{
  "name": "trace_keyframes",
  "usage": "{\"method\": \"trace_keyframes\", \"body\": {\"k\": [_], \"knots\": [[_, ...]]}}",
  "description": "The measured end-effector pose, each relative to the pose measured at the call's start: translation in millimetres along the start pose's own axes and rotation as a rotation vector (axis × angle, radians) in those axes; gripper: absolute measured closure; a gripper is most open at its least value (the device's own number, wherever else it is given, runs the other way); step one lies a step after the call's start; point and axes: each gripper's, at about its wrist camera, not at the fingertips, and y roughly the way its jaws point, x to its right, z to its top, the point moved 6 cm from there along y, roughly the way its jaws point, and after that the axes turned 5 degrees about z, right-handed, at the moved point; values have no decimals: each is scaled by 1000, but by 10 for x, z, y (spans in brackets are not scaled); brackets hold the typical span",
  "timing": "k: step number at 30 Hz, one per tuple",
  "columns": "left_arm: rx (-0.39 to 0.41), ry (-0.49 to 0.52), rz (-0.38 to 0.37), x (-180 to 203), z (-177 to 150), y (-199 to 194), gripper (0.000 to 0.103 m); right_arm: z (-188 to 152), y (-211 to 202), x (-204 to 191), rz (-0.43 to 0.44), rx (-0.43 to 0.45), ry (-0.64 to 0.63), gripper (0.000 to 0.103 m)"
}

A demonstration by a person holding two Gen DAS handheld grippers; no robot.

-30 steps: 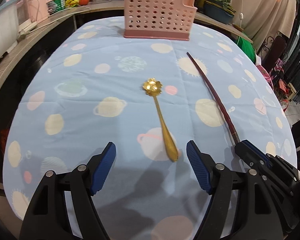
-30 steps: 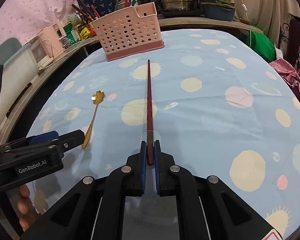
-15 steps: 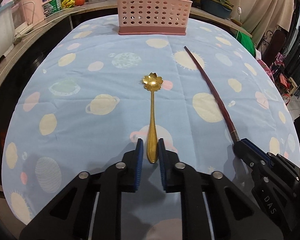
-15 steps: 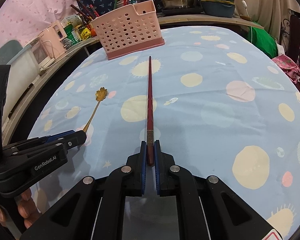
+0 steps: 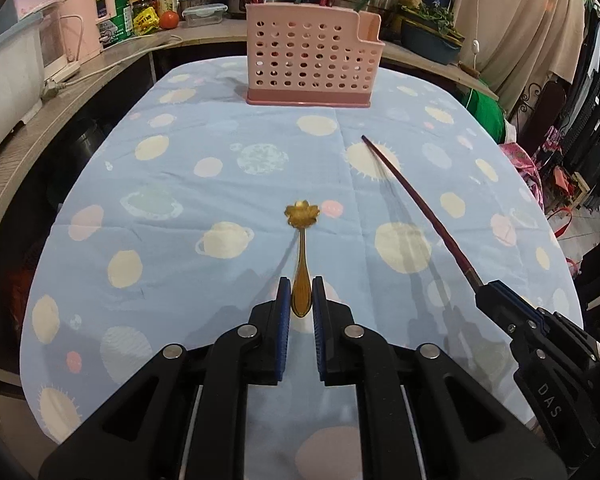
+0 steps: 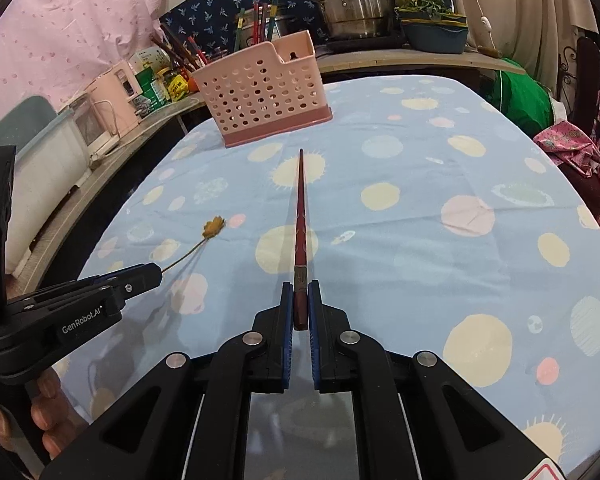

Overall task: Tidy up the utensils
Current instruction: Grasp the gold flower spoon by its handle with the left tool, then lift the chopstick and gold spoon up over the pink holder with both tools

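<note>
Carrying both pieces level is the job — left gripper [image 5: 301,300] clamps the gold spoon [image 5: 301,256] by its handle end, right gripper [image 6: 300,304] pinches the red chopstick [image 6: 300,216], each raised off the tablecloth [image 5: 180,184]. Open cloth leads to the pink holder [image 5: 310,60]; clear its rim before lowering.

Left hand-held gripper [image 5: 301,300]: black angular frame, blue ribbed pads [image 5: 285,304], round silver screws, white "GenRobot.AI" lettering on side. Right hand-held gripper [image 6: 301,304]: same black build, blue pads, silver screws, "DAS" lettering, red-white sticker corner.
</note>
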Motion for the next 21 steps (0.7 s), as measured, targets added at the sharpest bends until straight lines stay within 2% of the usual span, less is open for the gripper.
{"method": "trace_keyframes", "body": {"k": [11, 13, 14, 21], "knots": [[77, -51, -4, -187, 377, -305, 94, 474, -361, -160, 49, 104, -12, 96], [84, -59, -10, -209, 451, -336, 96, 570, -417, -171, 60, 121, -8, 96], [87, -62, -11, -221, 477, -349, 102, 619, -447, -181, 66, 130, -5, 96], [110, -60, -8, -285, 683, -417, 102, 987, -610, -211, 98, 197, 0, 96]]}}
